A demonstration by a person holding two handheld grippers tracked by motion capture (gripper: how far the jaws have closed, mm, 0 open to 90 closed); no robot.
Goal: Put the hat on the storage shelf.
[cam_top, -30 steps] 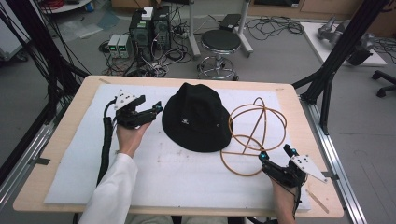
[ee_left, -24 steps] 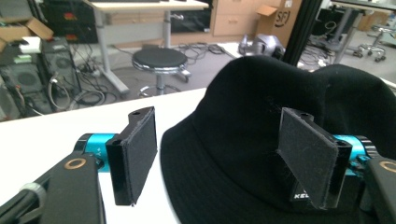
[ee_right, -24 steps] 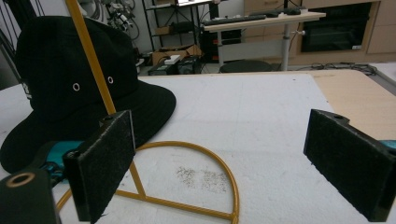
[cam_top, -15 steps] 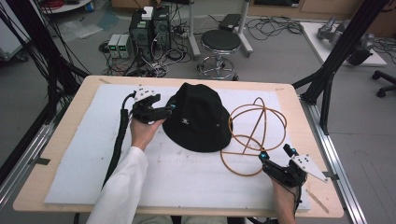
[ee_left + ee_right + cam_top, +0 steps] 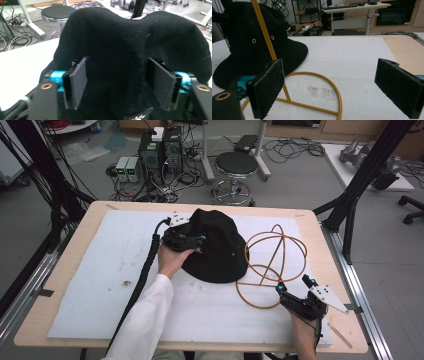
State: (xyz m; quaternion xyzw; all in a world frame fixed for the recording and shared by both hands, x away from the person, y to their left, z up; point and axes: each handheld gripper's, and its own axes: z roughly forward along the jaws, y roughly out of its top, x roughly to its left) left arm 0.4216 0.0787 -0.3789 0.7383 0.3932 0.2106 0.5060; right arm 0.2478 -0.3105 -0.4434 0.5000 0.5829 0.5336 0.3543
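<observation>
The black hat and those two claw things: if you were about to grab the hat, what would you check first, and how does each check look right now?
1. Black hat between the left gripper pads: ok; the crown sits between them.
2. Pads pressing the fabric: cannot tell; the jaws have just been closing with the hat between them.
3. Hat resting on the white mat: ok.
4. Orange wire frame free of the brim: cannot tell; they overlap in the high view.
5. Right gripper open, holding nothing: ok.

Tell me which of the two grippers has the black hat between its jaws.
The left gripper: its jaws, just closing, straddle the crown of the black hat. The right gripper waits open beside the orange wire frame, nothing between its jaws.
</observation>
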